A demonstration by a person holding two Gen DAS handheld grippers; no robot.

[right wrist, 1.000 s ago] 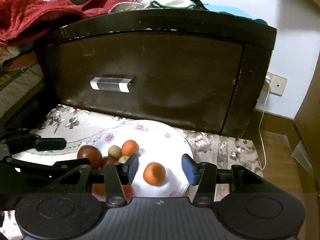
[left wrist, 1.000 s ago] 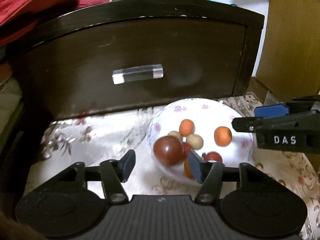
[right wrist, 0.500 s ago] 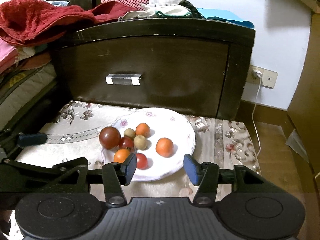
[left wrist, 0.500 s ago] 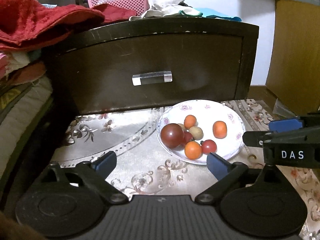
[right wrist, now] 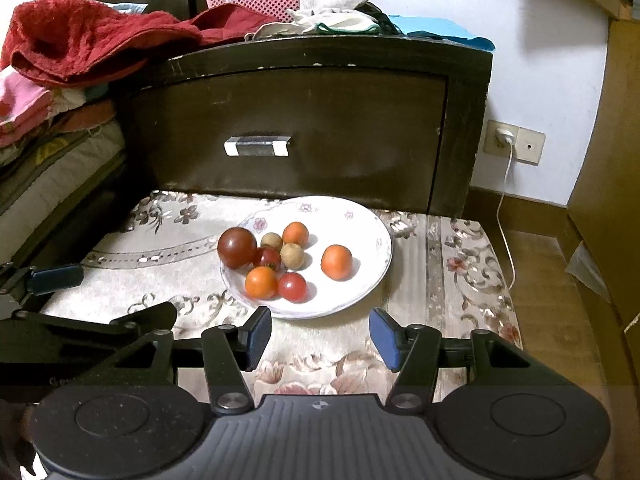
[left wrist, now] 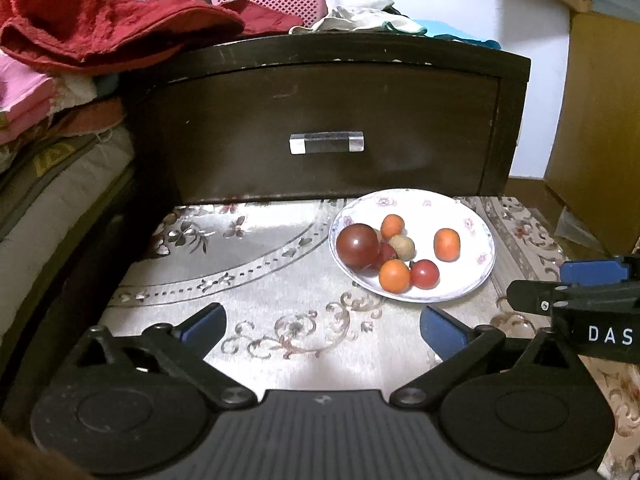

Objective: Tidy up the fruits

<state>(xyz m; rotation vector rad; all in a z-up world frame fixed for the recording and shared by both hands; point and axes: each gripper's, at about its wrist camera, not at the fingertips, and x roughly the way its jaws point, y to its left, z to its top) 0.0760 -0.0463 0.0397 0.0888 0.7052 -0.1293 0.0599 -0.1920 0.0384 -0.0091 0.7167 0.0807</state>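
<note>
Both claws apart, empty; plate [right wrist: 372, 280] upright, round fruits [right wrist: 261, 282] clustered left.

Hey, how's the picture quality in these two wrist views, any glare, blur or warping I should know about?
Left wrist view: sharp, but strong glare washes out the shiny floral tablecloth beside the plate; fisheye bends the dark drawer front. Right wrist view: also sharp, milder sheen on the cloth, soft shadows under the fruits, such as the large dark red fruit; corners are vignetted black.
</note>
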